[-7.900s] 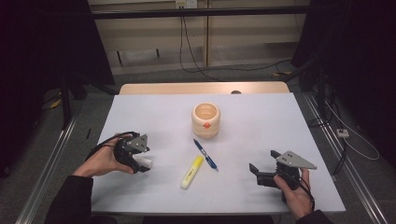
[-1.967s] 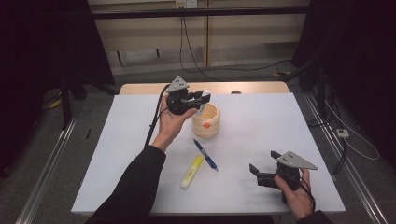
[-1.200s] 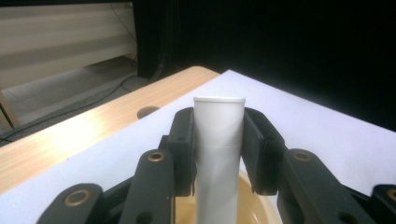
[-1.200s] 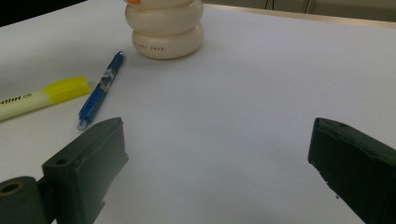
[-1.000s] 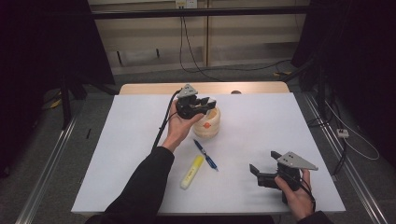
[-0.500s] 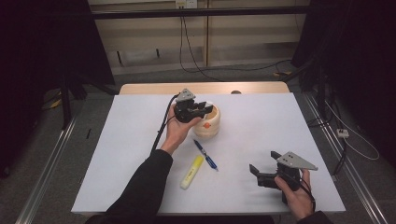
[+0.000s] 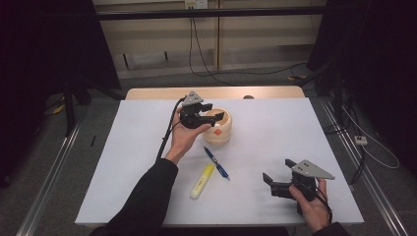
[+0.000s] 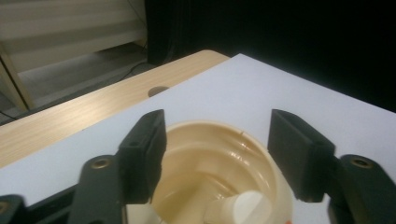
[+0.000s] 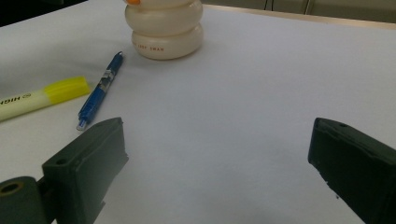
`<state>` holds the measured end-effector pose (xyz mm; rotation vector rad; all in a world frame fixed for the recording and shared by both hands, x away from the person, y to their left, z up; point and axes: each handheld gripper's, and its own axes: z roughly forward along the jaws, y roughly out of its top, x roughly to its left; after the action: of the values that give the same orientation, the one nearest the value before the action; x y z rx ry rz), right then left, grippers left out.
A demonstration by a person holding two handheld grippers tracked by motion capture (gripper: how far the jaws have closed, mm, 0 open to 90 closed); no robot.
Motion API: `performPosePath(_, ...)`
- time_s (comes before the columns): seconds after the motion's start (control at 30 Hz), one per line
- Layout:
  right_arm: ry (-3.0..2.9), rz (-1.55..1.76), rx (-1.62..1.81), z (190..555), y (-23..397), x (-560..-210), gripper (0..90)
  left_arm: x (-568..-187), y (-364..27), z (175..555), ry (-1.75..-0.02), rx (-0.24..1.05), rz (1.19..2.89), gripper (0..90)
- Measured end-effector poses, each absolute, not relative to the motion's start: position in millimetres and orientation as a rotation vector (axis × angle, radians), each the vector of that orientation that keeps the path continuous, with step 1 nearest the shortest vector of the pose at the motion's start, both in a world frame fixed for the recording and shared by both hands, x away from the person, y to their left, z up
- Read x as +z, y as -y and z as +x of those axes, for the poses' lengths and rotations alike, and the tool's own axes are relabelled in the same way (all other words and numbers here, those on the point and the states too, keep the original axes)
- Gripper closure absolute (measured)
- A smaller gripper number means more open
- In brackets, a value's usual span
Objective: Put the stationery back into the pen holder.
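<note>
Left gripper (image 7: pixel 210 114) hovers right over the mouth of the one cream holder (image 7: pixel 218 129), which stands toward the far edge of the white table (image 7: pixel 275 137), about midway along it. Its jaws have just been opening, and in the left gripper view they stand apart on either side of the holder's rim with nothing pinched between them. Down inside the holder (image 8: pixel 219 182) sits one white object (image 8: pixel 245 208), lying loose in the bottom; what it is I cannot tell.

One blue pen (image 7: pixel 216 162) lies just on the near side of the holder, slanting toward the near edge. One yellow highlighter (image 7: pixel 202 181) lies beside the pen, a little nearer the near edge, not touching it.

Right gripper (image 7: pixel 270 179) rests low by the near right corner of the table, its jaws spread wide and empty, pointing across the table at the pen (image 9: pixel 100 91), the highlighter (image 9: pixel 44 97) and the holder (image 9: pixel 164 29).

So: two grippers, one holder, one pen, one highlighter, one white object.
</note>
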<state>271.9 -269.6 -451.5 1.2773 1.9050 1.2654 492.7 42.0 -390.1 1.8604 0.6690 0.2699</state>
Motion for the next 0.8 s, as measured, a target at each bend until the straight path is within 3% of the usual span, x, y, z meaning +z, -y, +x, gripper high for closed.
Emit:
performPosePath(0.5, -1.905, 1.279, 1.263, 272, 270, -452, 4.1, -377, -64, 478, -0.704, 0.250, 1.917, 15.0)
performPosePath(0.8, -1.904, 1.282, 1.261, 272, 270, -452, 4.1, -376, -80, 459, -0.711, 0.236, 1.957, 12.5)
